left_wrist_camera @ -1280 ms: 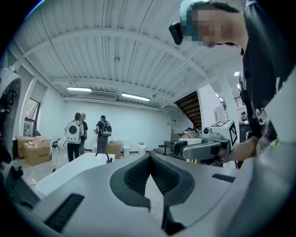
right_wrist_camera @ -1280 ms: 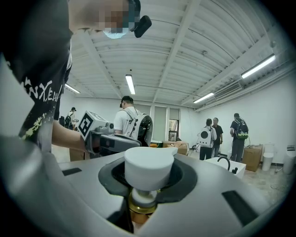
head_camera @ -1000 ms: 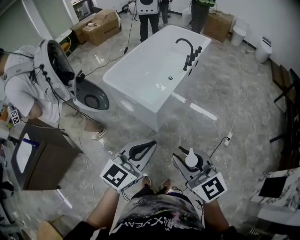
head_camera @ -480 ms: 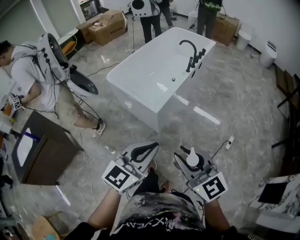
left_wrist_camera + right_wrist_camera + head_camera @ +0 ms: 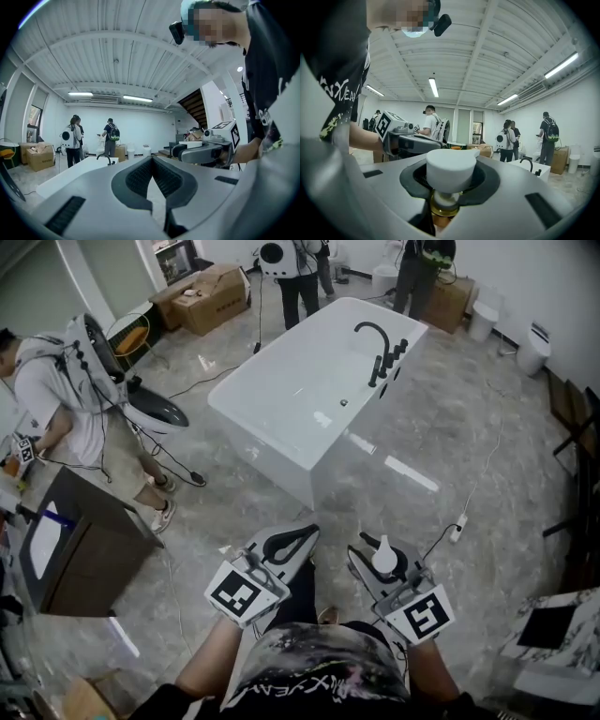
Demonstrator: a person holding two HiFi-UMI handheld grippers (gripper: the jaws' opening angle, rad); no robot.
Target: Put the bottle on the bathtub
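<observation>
The pump bottle (image 5: 451,174) is pinched in the right gripper (image 5: 381,563); its gold collar is shown only by the right gripper view. The left gripper (image 5: 150,174) is held with jaws pressed together, the bathtub (image 5: 267,442) far beyond.

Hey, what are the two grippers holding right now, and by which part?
The right hand-held gripper clamps the bottle at its neck, just below the white pump head. The left hand-held gripper is shut on nothing.
</observation>
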